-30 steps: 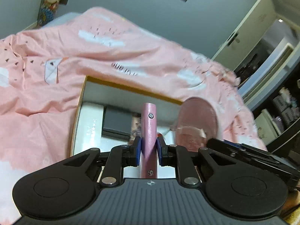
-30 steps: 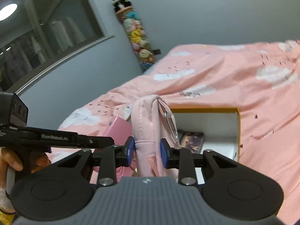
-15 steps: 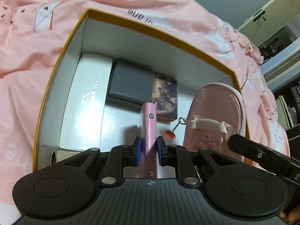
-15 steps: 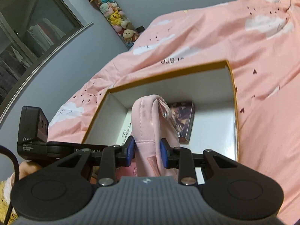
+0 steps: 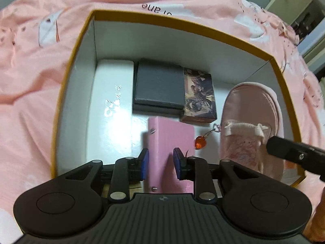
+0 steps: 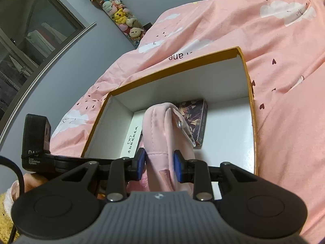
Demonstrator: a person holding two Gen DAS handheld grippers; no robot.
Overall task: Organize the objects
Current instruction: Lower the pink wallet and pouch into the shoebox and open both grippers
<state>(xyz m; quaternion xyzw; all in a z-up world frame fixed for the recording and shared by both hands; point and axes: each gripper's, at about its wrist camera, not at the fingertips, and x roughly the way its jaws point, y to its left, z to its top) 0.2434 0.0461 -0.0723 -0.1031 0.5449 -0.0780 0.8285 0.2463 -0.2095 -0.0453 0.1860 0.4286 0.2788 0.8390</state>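
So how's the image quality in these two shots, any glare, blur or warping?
Left wrist view: glare washes out the print on the white case, the bedspread is smeared at the edges, and the box rim bows from fisheye. Right wrist view: sharper, dim cabinet, box rim curved.

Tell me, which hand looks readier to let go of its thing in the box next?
Probably the right gripper: it alone grips something, the pink pouch, low inside the box. The left gripper has just opened; its pink case lies flat.
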